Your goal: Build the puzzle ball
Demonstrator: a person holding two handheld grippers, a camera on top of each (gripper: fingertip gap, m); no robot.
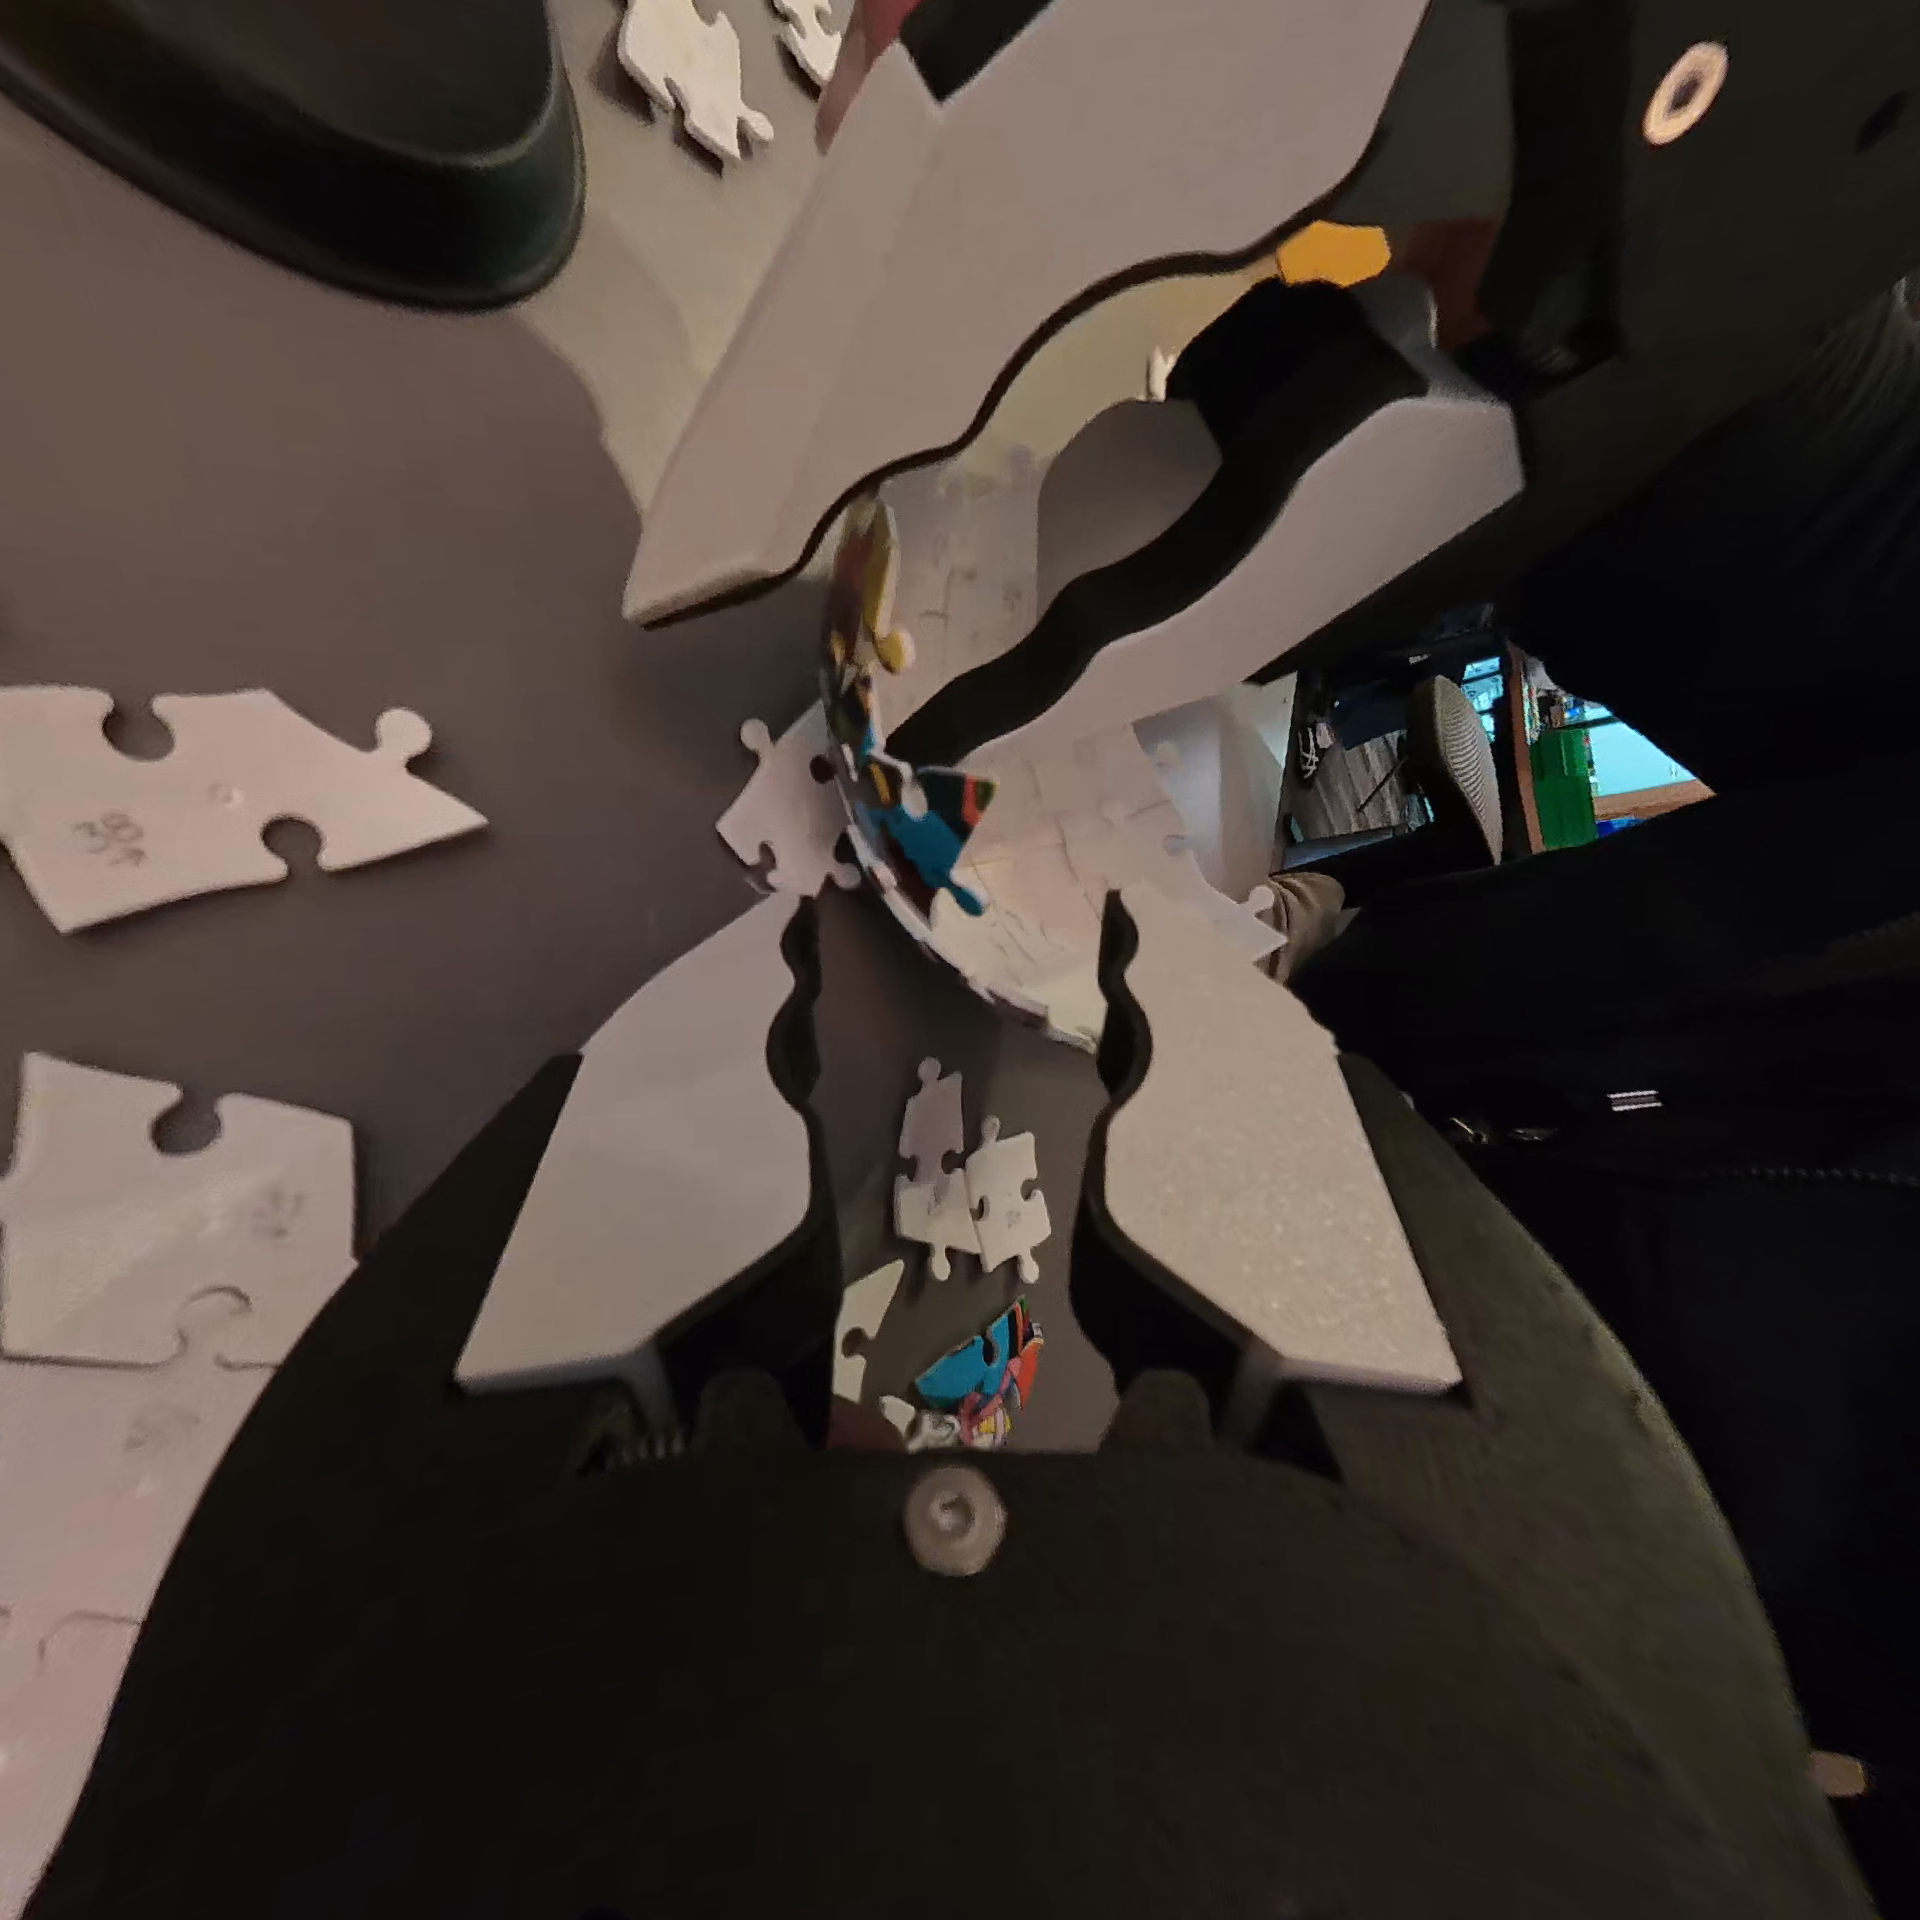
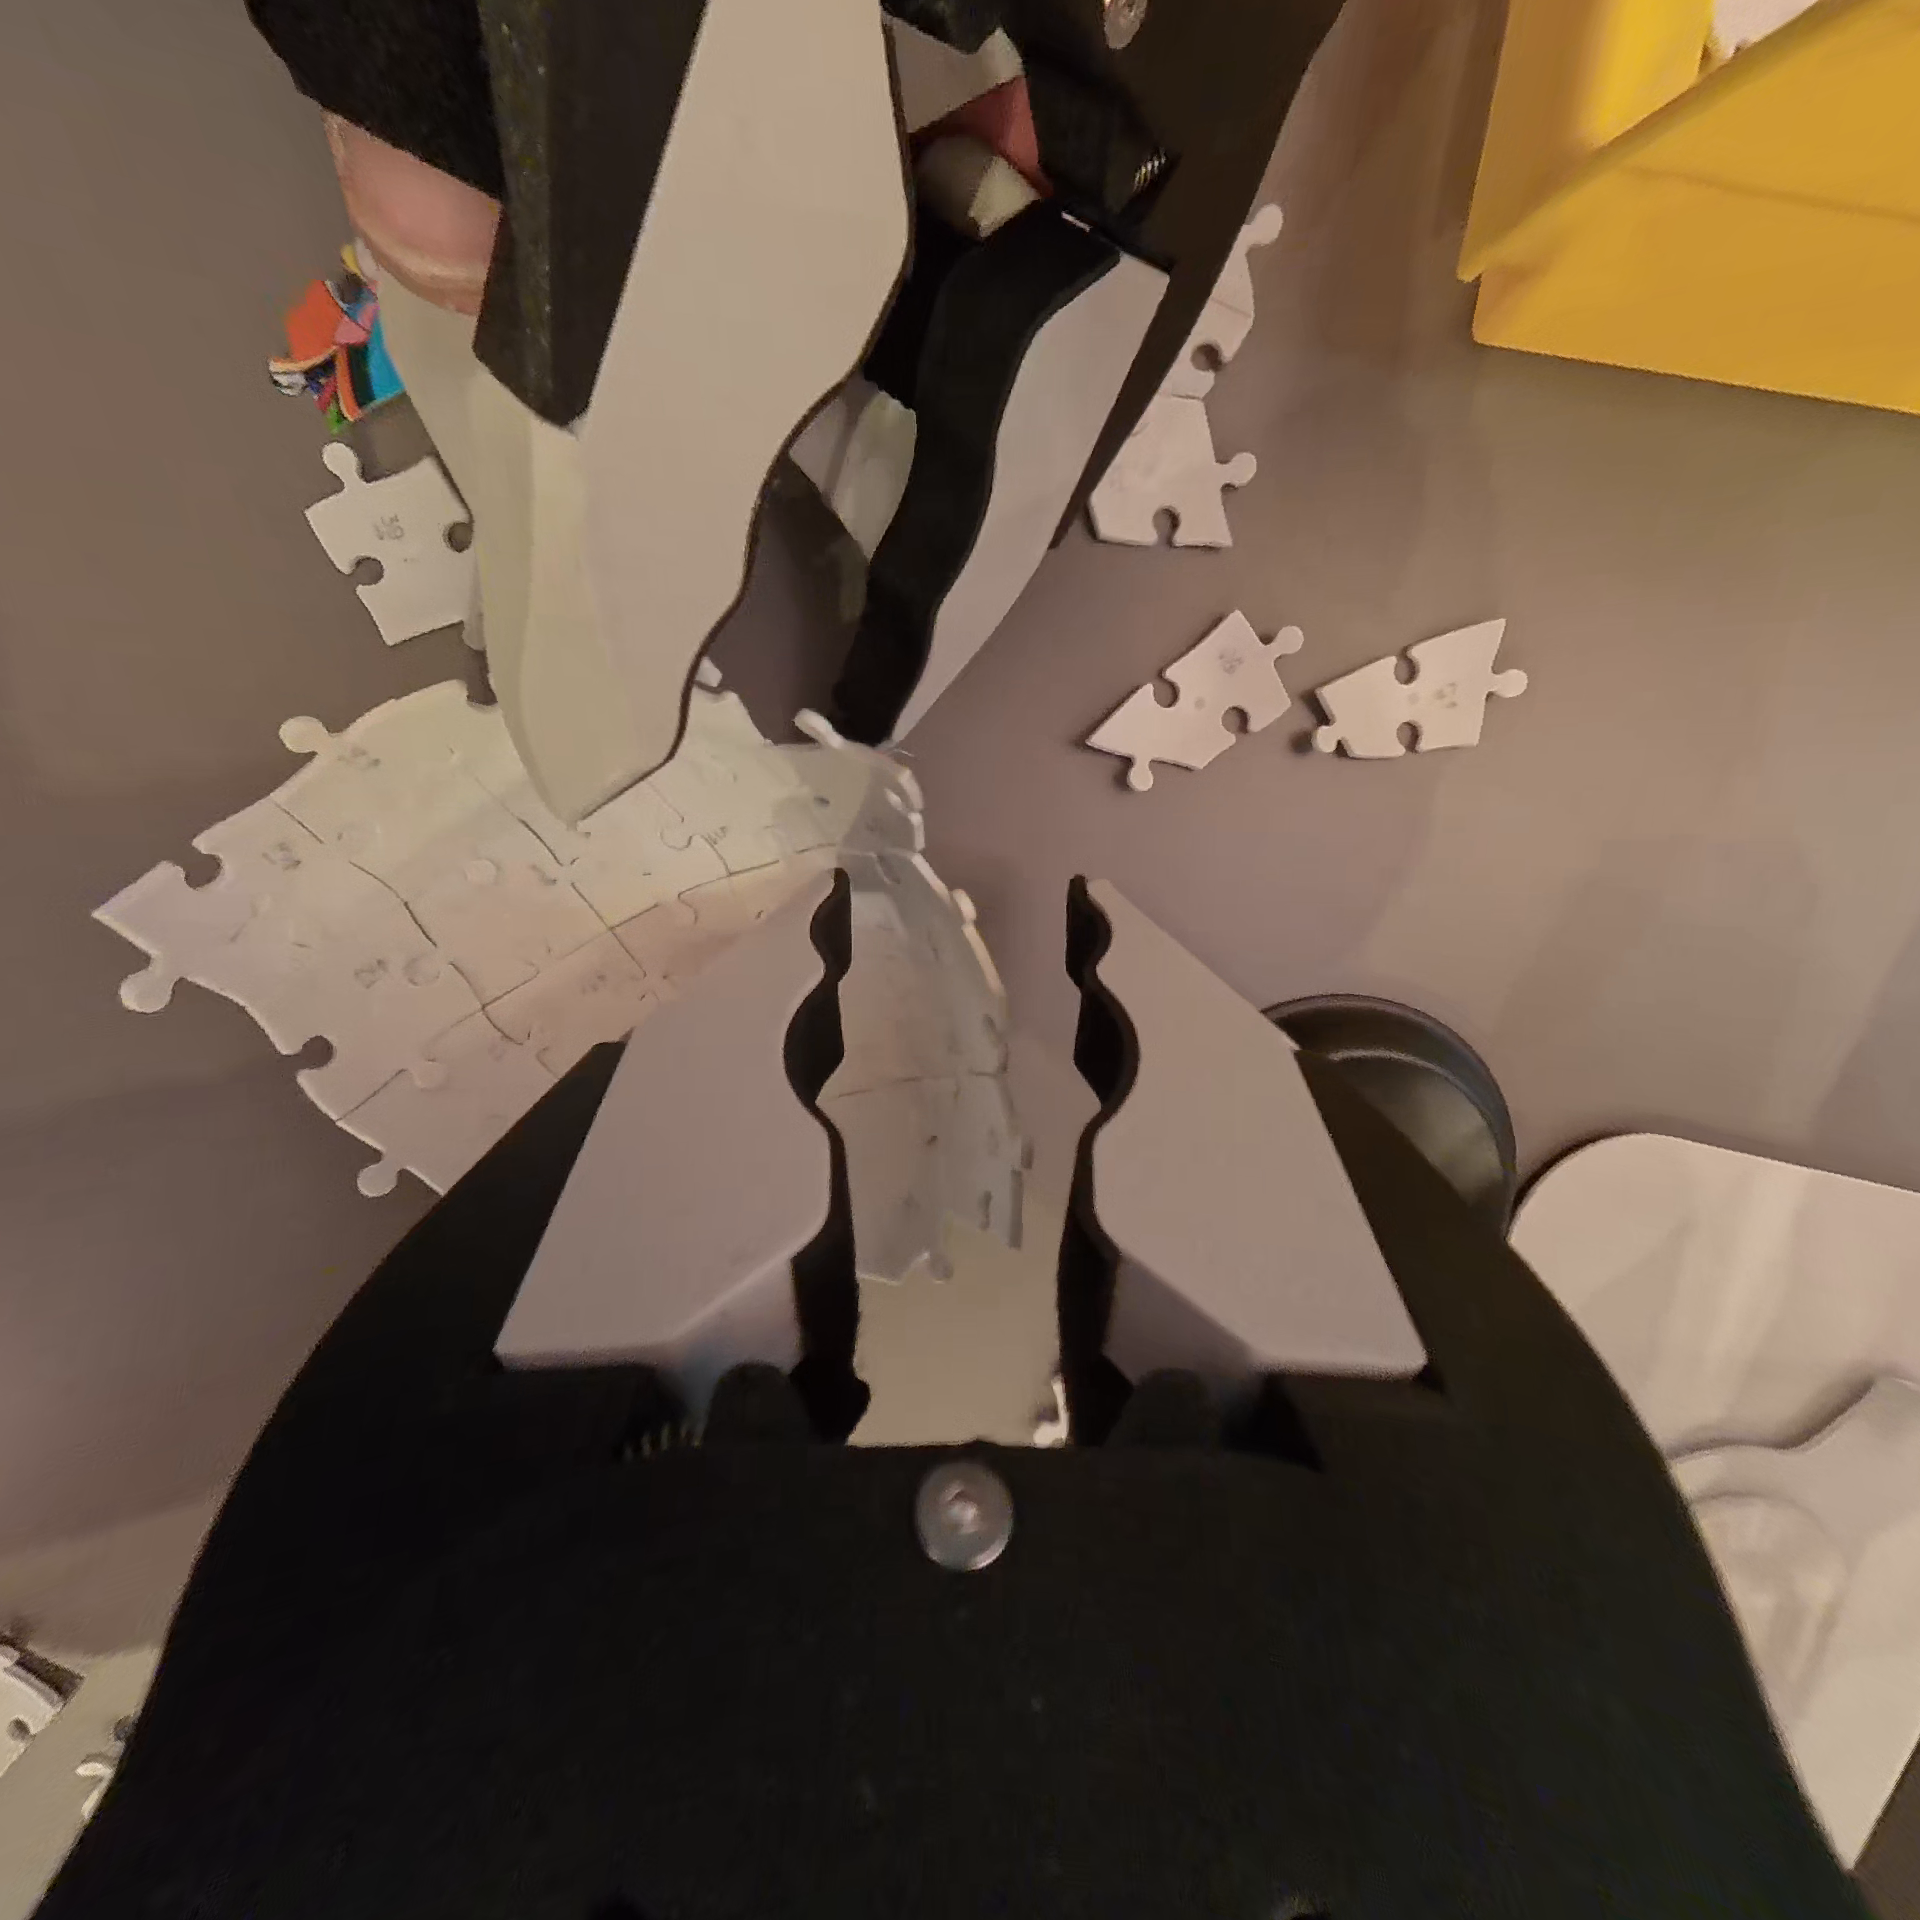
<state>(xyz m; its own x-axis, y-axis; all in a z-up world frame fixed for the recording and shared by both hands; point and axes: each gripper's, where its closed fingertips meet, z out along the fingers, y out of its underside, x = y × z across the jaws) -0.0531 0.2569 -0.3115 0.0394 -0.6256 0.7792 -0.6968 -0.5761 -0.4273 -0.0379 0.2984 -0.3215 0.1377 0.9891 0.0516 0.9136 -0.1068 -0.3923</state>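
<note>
only rightward: yellow box (image 2: pixel 1704 208) beyond tongs (image 2: pixel 961 883)

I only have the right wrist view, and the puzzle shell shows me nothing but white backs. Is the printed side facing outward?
Observer: Yes. The left wrist view catches the puzzle shell almost edge-on, and its outer face carries coloured print.
Operator: Any spare pieces under the left tool? It blocks my view there.
Observer: Two joined white pieces lie white side up on the table, visible between the open fingers of the left tool.
</note>
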